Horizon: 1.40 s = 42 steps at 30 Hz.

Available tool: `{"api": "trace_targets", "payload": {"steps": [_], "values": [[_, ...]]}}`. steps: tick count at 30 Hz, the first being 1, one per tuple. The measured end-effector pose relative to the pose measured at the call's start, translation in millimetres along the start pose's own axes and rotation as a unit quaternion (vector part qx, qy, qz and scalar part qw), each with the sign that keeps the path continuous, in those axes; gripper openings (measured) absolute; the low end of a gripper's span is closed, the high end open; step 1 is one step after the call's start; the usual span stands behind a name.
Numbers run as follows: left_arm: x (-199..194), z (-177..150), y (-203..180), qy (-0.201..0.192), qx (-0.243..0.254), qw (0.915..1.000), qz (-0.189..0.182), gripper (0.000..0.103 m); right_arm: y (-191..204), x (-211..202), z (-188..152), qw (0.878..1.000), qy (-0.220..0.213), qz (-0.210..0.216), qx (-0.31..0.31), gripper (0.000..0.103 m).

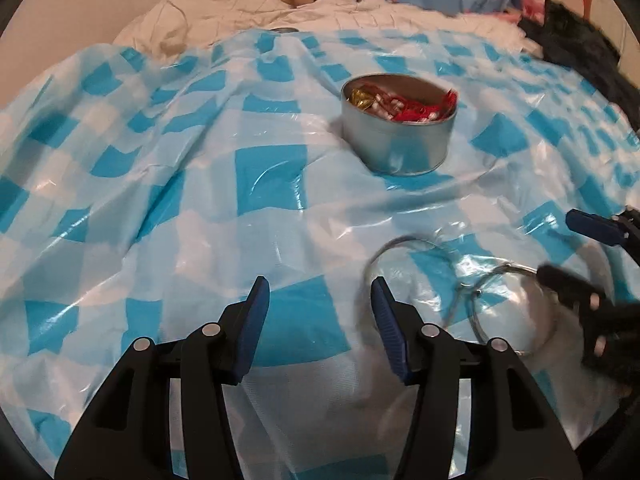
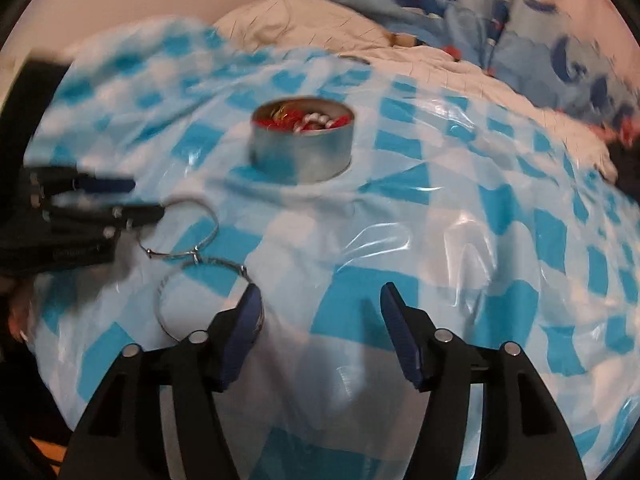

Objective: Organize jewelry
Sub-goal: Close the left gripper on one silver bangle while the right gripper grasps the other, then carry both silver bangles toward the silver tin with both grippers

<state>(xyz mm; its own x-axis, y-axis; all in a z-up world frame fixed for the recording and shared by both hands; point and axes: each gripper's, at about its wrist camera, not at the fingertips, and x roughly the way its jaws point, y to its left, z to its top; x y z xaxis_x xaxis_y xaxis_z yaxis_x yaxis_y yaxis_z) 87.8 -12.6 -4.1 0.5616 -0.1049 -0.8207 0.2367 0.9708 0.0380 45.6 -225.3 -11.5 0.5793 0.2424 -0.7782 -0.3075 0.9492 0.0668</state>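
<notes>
Both grippers are held spread and empty. The right gripper (image 2: 320,312) is set with its left finger just beside the nearer of 2 thin silver wire bangles (image 2: 188,264); the left gripper (image 1: 320,304) has them to its right. They lie flat, linked, on the checked plastic sheet (image 2: 460,240), short of the round tin (image 2: 302,140) already holding red and gold pieces.

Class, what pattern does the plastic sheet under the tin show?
Blue-and-white checks on the plastic sheet, clearest in the left wrist view.

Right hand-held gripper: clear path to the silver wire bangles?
Probably yes. The right hand-held gripper is open, and the two silver wire bangles lie uncovered on the blue-checked plastic sheet, though the left hand-held gripper crowds them.
</notes>
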Motion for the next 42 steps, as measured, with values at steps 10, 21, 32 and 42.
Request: {"api": "trace_targets", "payload": {"steps": [10, 21, 32, 42], "values": [[1.4, 2.4, -18.8, -0.024, 0.025, 0.9984, -0.044, 0.047, 14.2, 4.9, -2.3, 0.996, 0.018, 0.089, 0.007, 0.031], [8.9, -0.1, -19.1, -0.003, 0.028, 0.9985, -0.047, 0.003, 17.8, 8.0, -3.3, 0.998, 0.008, 0.063, -0.009, 0.004], [0.2, 8.4, -4.4, -0.017, -0.013, 0.9969, -0.076, 0.003, 2.8, -4.2, 4.7, 0.996, -0.029, 0.078, 0.031, 0.002], [12.4, 7.4, -2.2, -0.004, -0.018, 0.9977, -0.065, 0.004, 3.4, 5.5, 2.0, 0.995, -0.006, 0.091, 0.047, 0.038]]}}
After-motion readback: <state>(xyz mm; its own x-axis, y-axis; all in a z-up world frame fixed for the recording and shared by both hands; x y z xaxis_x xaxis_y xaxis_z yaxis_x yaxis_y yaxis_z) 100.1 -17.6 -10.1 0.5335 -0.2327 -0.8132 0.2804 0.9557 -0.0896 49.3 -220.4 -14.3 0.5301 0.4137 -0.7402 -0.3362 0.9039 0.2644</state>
